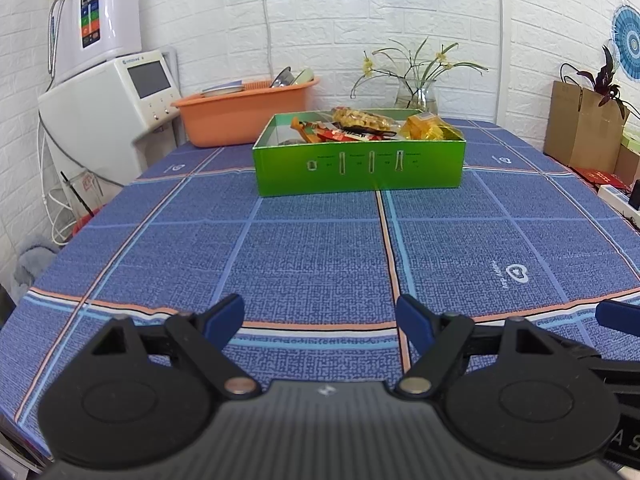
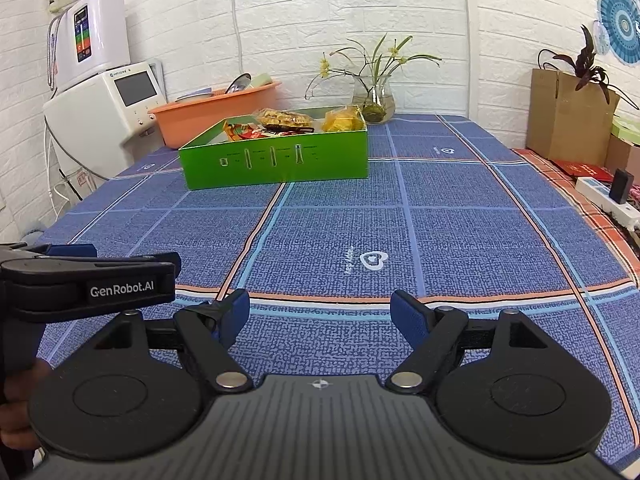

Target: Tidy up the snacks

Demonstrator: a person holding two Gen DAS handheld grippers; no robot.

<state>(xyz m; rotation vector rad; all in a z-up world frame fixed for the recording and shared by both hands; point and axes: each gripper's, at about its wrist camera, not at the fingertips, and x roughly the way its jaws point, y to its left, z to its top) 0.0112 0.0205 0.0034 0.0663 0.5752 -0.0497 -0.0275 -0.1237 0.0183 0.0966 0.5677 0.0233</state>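
Snacks (image 1: 356, 126) fill one green box (image 1: 360, 168); two grippers empty.

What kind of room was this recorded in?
Probably a home kitchen or dining corner: a table under a blue checked tablecloth, an orange basin holding dishes beside a white countertop appliance, and a glass vase of flowers.

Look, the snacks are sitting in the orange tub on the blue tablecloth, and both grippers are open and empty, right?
Almost. The snacks are in the green box, not the orange tub, which holds dishes behind it. The left wrist view shows this. The left gripper and right gripper are indeed open and empty above the blue tablecloth.
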